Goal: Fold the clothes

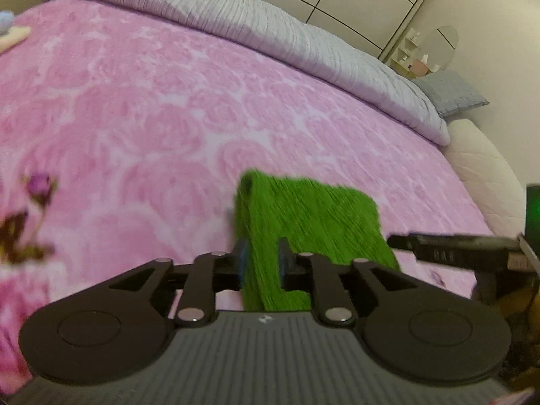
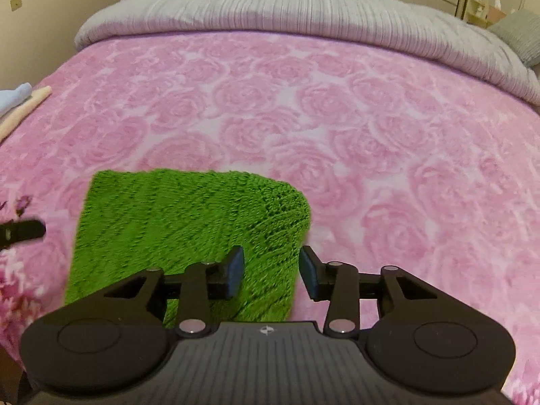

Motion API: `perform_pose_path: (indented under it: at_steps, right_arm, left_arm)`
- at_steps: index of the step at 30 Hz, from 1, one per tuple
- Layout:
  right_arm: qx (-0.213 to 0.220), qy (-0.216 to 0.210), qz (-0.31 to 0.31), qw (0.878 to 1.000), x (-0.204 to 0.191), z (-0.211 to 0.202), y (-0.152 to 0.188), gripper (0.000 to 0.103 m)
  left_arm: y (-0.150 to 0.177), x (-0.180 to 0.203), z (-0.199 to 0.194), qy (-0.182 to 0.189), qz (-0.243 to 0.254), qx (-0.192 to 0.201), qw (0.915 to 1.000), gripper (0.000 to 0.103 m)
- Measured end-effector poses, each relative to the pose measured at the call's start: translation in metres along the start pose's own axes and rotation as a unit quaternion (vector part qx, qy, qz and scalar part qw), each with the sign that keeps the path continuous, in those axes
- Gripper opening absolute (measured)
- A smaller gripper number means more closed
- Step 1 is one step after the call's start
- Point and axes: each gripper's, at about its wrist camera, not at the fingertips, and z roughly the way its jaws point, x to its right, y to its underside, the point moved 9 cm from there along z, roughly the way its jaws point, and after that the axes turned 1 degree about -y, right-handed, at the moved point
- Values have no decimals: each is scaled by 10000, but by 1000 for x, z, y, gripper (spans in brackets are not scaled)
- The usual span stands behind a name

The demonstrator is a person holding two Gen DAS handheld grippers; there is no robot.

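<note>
A green knitted garment (image 1: 314, 222), folded into a block, lies on the pink rose-patterned blanket (image 1: 152, 118). My left gripper (image 1: 262, 263) straddles its left edge, with the cloth between the two fingers; whether they press it is unclear through the blur. In the right wrist view the same green garment (image 2: 189, 222) fills the lower left. My right gripper (image 2: 271, 271) is open over its right edge, fingers apart with cloth and blanket (image 2: 303, 118) showing between them. The right gripper's arm also shows in the left wrist view (image 1: 452, 248).
A grey ribbed duvet (image 1: 270, 23) is bunched along the far side of the bed, with a grey pillow (image 1: 452, 92) at the right. Folded light-blue and cream clothes (image 2: 20, 101) sit at the left edge. Wardrobe doors stand behind.
</note>
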Motion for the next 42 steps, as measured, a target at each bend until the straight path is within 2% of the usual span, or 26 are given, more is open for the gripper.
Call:
perform_pose_path:
  at_steps: [7, 9, 13, 19, 23, 24, 25, 27, 31, 35, 37, 42]
  right_arm:
    - [189, -188, -20, 9996, -14, -43, 15, 47]
    - [250, -272, 52, 9993, -15, -56, 22, 52]
    - [428, -716, 752, 9937, 1, -79, 54, 57]
    - [397, -1169, 2108, 9697, 37, -81, 111, 57]
    - [294, -1659, 2683, 9485, 40, -72, 131, 51]
    - [308, -1751, 2812, 9430, 40, -70, 133, 49]
    - [338, -1834, 2935, 9376, 39, -67, 136, 47]
    - [338, -1906, 3033, 9330, 37, -66, 137, 43]
    - [314, -1927, 2791, 9402, 23, -72, 134, 36]
    - [175, -1553, 2251, 9617, 7, -68, 138, 36]
    - [151, -1374, 2097, 9680, 6, -60, 142, 39]
    - [107, -1051, 1845, 9771, 16, -70, 133, 42]
  left_arm:
    - [44, 11, -30, 220, -331, -155, 9991, 24]
    - [57, 13, -39, 357, -473, -208, 9980, 25]
    - [82, 16, -46, 644, -834, -410, 9936, 28]
    - [101, 16, -27, 901, -1509, -689, 9820, 28]
    - [109, 8, -5, 719, -1768, -781, 9785, 26]
    - [111, 6, -2, 773, -1870, -787, 9761, 23]
    - [110, 5, -2, 817, -1923, -769, 9749, 11]
    - [107, 3, -5, 886, -1928, -678, 9749, 4]
    - [92, 1, -29, 767, -1432, -344, 9861, 3]
    - [109, -6, -16, 416, -1165, -568, 9907, 4]
    - [118, -5, -8, 271, -1023, -667, 9921, 4]
    - [99, 15, -30, 500, -686, -575, 9947, 5]
